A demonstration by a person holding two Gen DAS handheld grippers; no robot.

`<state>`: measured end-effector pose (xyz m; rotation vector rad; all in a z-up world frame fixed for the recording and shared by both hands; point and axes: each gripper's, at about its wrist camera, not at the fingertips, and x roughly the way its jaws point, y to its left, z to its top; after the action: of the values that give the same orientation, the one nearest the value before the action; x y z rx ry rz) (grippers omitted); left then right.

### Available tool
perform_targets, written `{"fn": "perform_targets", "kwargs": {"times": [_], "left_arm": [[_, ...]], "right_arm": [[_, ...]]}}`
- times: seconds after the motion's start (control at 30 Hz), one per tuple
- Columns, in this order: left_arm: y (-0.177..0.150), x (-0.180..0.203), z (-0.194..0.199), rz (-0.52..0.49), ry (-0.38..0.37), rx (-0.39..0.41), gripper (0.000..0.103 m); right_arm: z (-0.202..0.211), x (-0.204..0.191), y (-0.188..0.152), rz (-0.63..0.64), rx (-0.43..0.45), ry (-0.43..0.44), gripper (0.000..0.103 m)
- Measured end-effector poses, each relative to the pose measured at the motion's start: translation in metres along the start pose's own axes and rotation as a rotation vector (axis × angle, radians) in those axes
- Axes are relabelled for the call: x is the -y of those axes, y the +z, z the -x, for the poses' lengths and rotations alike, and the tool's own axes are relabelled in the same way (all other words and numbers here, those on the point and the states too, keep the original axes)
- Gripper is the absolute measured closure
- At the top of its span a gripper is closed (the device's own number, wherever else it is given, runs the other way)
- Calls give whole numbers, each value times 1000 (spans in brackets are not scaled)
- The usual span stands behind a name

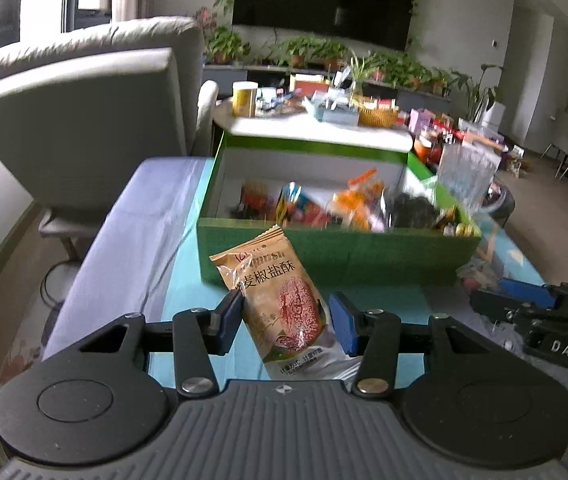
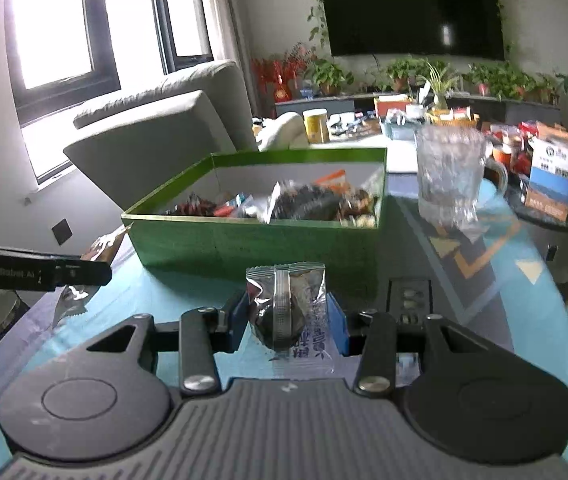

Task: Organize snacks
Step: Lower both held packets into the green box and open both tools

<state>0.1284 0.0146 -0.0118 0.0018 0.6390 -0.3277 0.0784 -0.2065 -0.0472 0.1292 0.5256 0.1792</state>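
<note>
An open green box [image 1: 324, 252] with several wrapped snacks inside stands on the teal tablecloth; it also shows in the right wrist view [image 2: 252, 240]. My left gripper [image 1: 284, 316] is shut on an orange snack packet [image 1: 280, 296] with Chinese print, held upright in front of the box. My right gripper [image 2: 288, 320] is shut on a clear packet with a dark round snack [image 2: 288, 308], also held in front of the box. The right gripper shows at the right edge of the left wrist view [image 1: 540, 312]. The left gripper shows at the left edge of the right wrist view [image 2: 36, 270].
A clear glass mug [image 2: 452, 176] stands right of the box. A grey armchair [image 1: 84, 120] is behind on the left. A round table [image 1: 316, 124] crowded with goods stands beyond the box. A remote control [image 2: 408, 296] lies on the cloth.
</note>
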Motion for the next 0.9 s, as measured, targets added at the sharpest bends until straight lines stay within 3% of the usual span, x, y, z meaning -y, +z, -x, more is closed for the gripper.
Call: {"fn": "perform_targets", "kwargs": {"times": [0.53, 0.9], "left_arm": [[62, 16, -36, -70, -3, 142, 58], [74, 14, -69, -79, 2, 121, 58]], "right_arm": [[-37, 9, 62, 18, 135, -38, 57], [-64, 20, 72, 20, 118, -61, 57]]}}
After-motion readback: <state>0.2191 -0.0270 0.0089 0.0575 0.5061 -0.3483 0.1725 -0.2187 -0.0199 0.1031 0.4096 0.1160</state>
